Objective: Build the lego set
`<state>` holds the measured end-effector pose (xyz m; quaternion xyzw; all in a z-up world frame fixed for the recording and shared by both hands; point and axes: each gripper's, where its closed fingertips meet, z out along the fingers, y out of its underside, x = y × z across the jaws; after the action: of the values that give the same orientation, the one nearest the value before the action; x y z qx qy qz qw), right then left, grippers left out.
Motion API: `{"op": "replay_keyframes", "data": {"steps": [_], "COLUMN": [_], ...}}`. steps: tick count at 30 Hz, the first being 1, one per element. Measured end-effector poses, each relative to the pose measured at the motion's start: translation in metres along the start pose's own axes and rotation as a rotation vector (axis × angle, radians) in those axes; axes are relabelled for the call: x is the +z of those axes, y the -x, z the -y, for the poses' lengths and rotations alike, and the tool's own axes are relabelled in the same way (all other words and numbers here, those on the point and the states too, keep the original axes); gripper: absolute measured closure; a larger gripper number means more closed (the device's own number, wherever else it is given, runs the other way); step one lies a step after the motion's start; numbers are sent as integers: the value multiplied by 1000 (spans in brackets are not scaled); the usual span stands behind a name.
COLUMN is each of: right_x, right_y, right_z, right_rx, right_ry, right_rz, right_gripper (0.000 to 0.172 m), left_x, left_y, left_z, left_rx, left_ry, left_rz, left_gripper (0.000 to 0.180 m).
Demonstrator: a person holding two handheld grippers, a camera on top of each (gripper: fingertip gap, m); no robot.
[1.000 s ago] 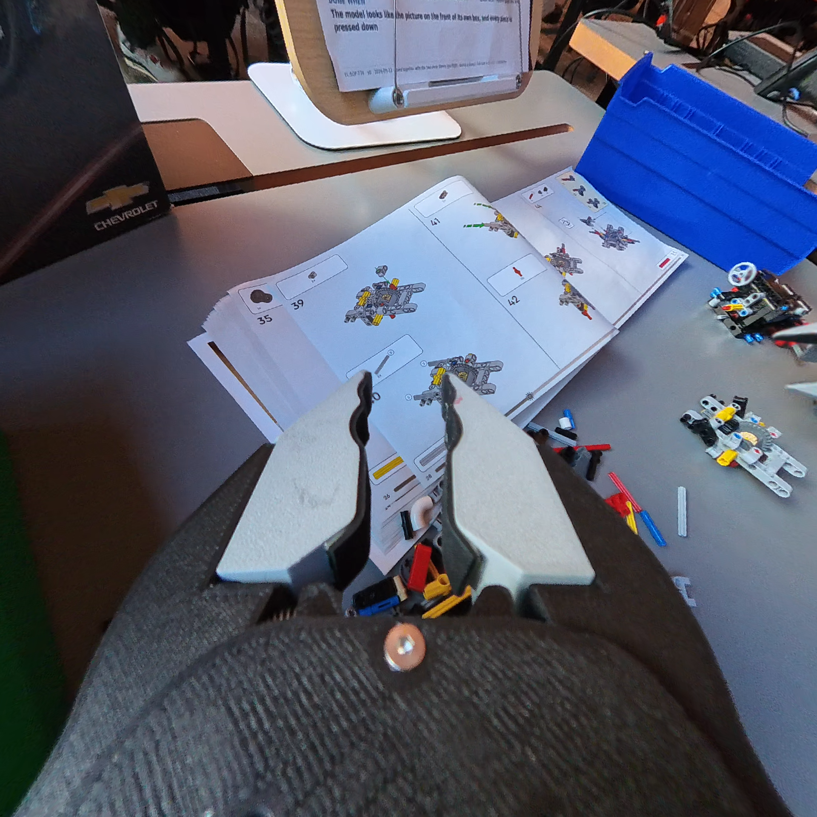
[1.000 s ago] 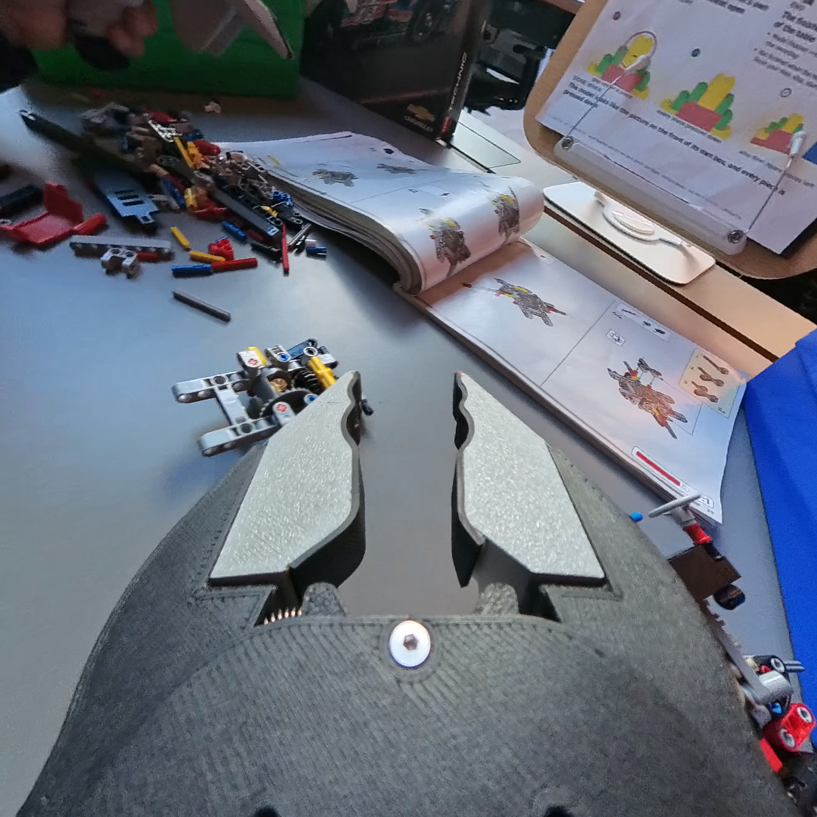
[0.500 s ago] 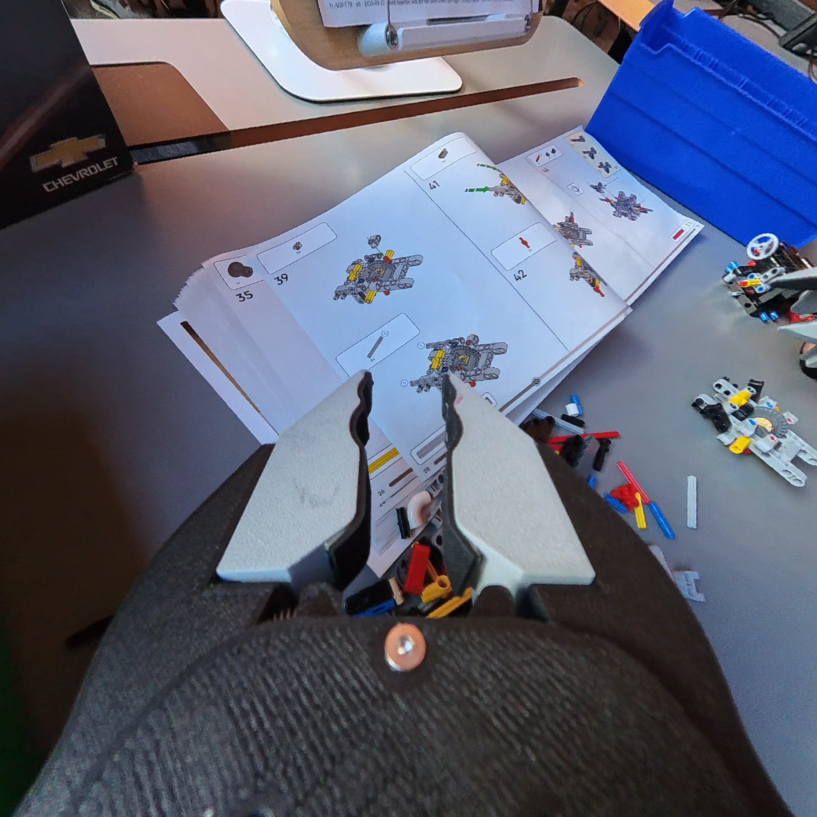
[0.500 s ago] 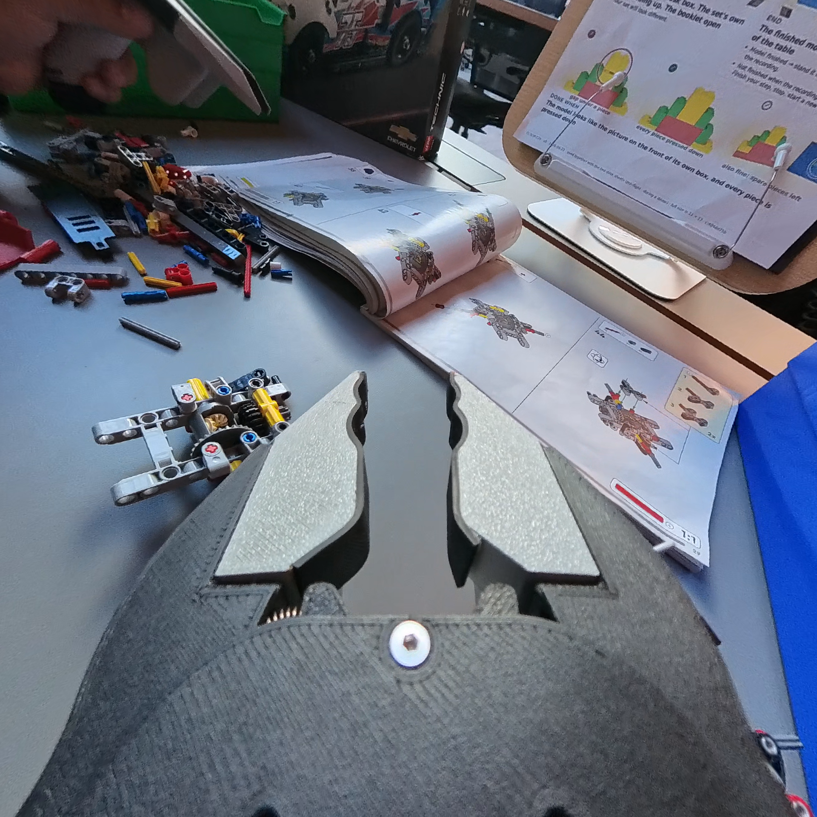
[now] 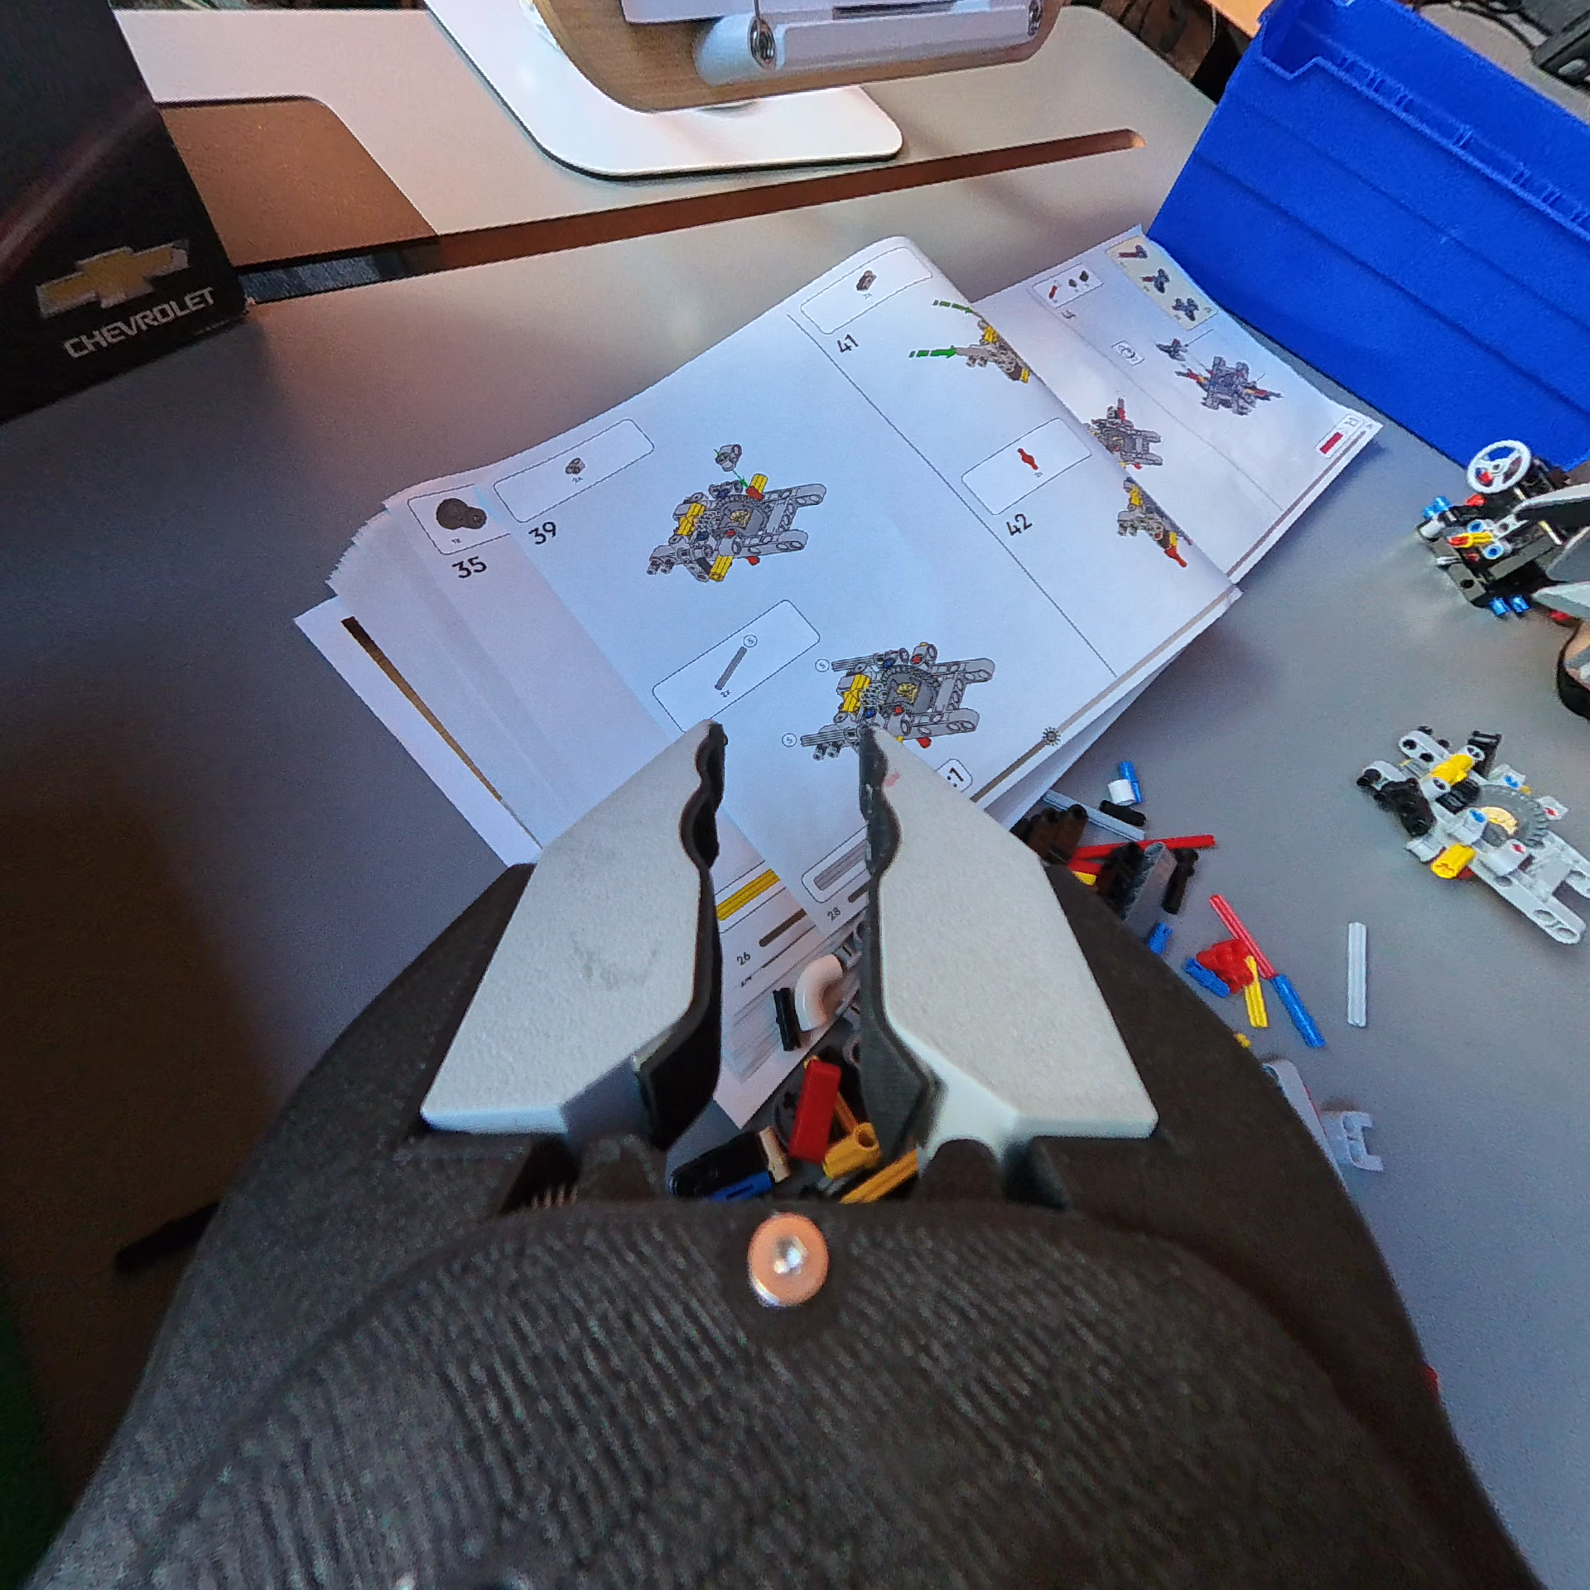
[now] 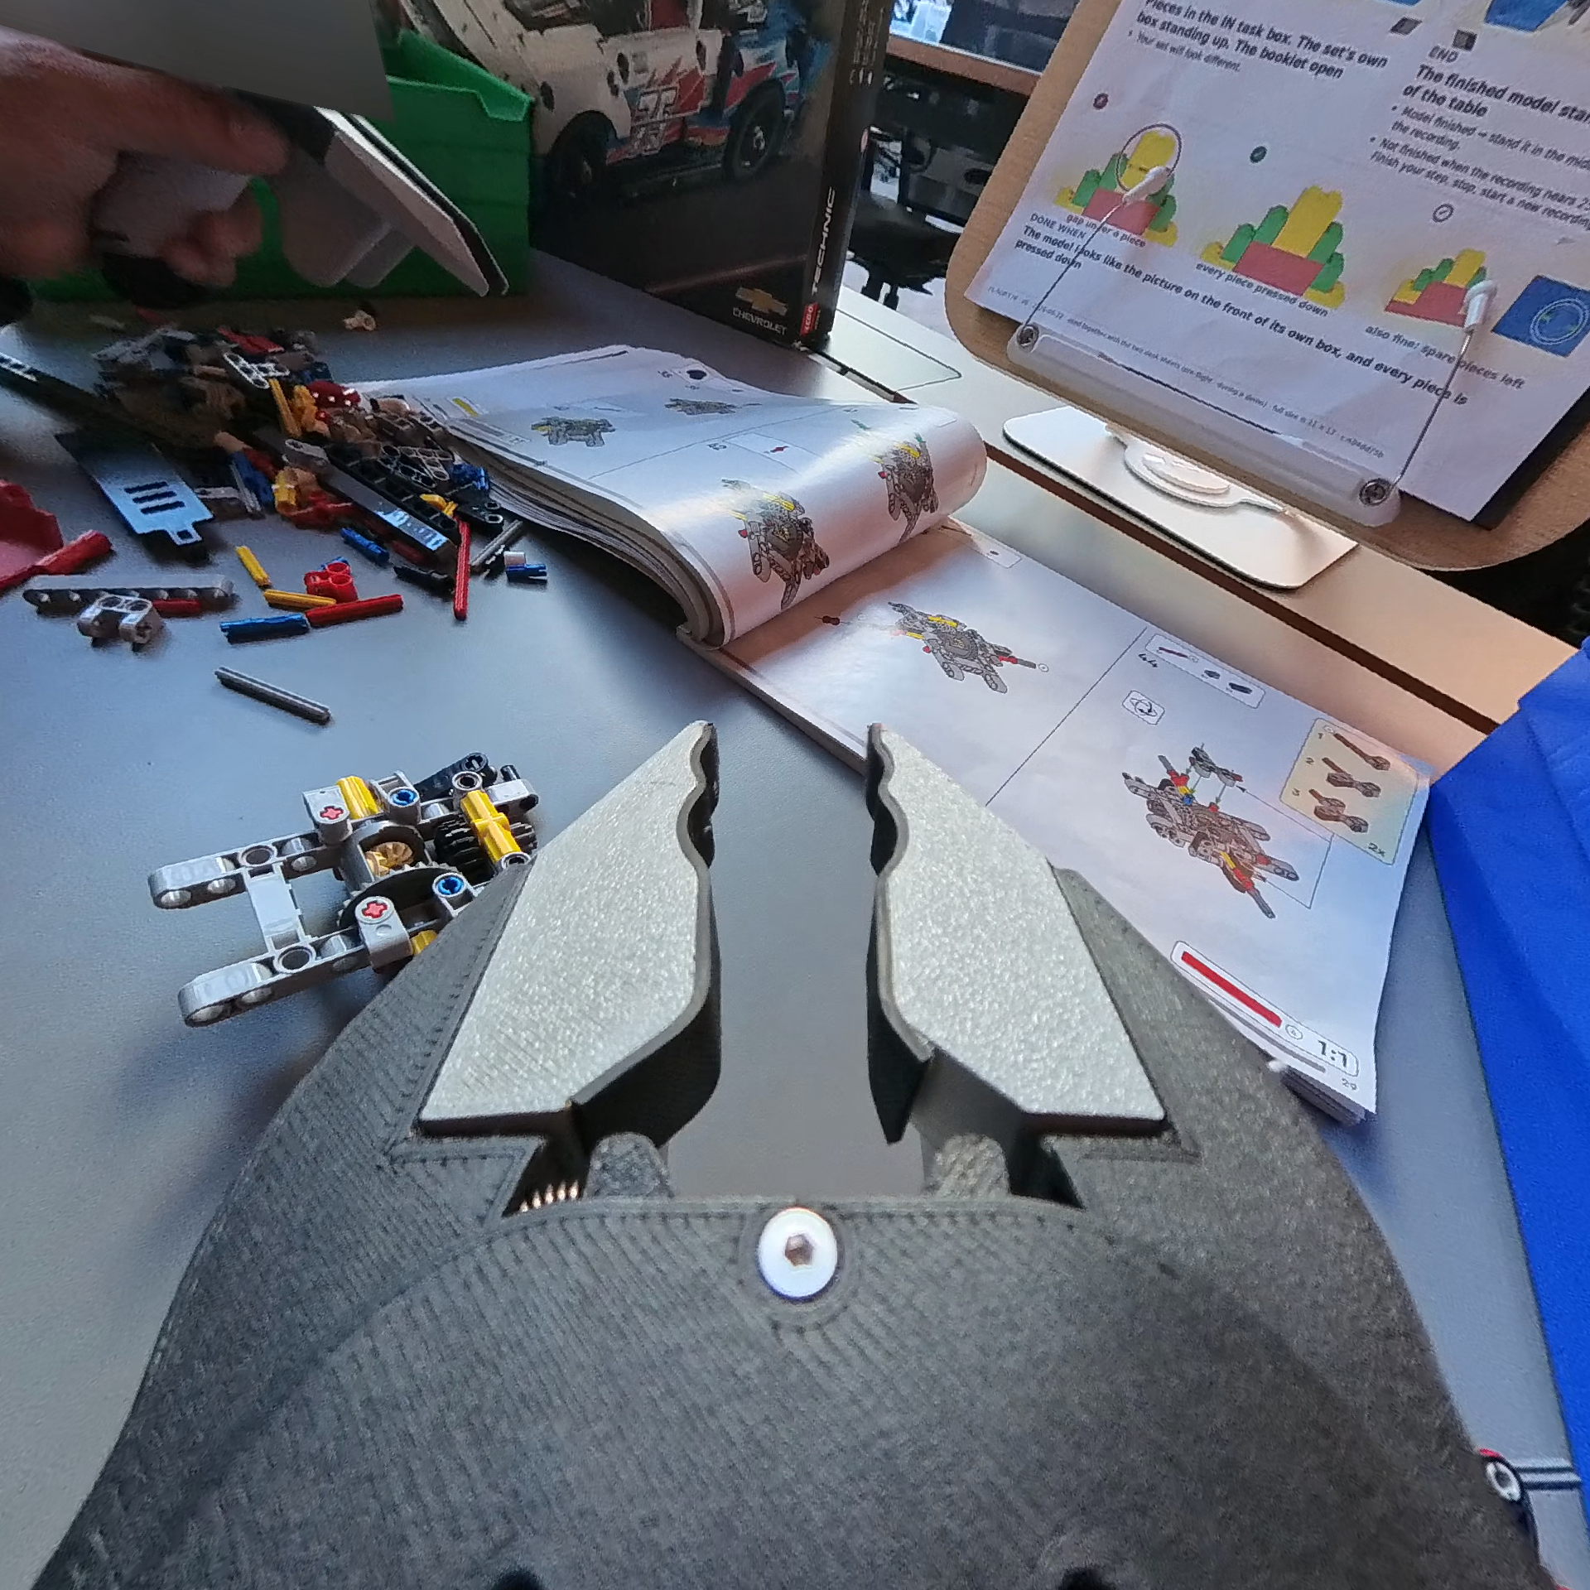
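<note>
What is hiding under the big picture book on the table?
The open booklet lies on the grey table. At its left edge, loose building pieces reach right up to its pages. Whether any lie underneath cannot be seen, because the pages cover that spot.

A blue bin (image 5: 1394, 224), a green bin (image 6: 456, 146), and red, yellow and blue loose pieces (image 6: 284, 594).

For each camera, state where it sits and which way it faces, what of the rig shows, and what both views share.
Left wrist view: rides the left gripper, looking down along open, empty fingers at the open white instruction booklet; loose plastic pieces to the right.
Right wrist view: rides the right gripper, open and empty over bare grey table; the left gripper in a hand shows far left.
Shared: booklet, small grey gear assembly, blue plastic bin, black box.
</note>
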<state>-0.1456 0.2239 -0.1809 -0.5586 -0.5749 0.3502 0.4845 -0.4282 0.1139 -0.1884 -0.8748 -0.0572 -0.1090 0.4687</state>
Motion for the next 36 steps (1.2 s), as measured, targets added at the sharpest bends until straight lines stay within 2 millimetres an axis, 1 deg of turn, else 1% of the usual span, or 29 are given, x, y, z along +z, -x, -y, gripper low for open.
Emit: {"op": "replay_keyframes", "data": {"steps": [12,36], "right_x": [-1,-2], "right_y": [-3,-3], "right_z": [1,1], "right_rx": [11,21], "right_ry": [-10,-14], "right_rz": [-10,1], "right_gripper": [141,143], "left_x": [-2,-1], "left_y": [-4,-4], "left_z": [4,4], "left_rx": [14,18], "left_ry": [-14,-15], "left_rz": [-5,-3], "left_gripper": [152,152]}}
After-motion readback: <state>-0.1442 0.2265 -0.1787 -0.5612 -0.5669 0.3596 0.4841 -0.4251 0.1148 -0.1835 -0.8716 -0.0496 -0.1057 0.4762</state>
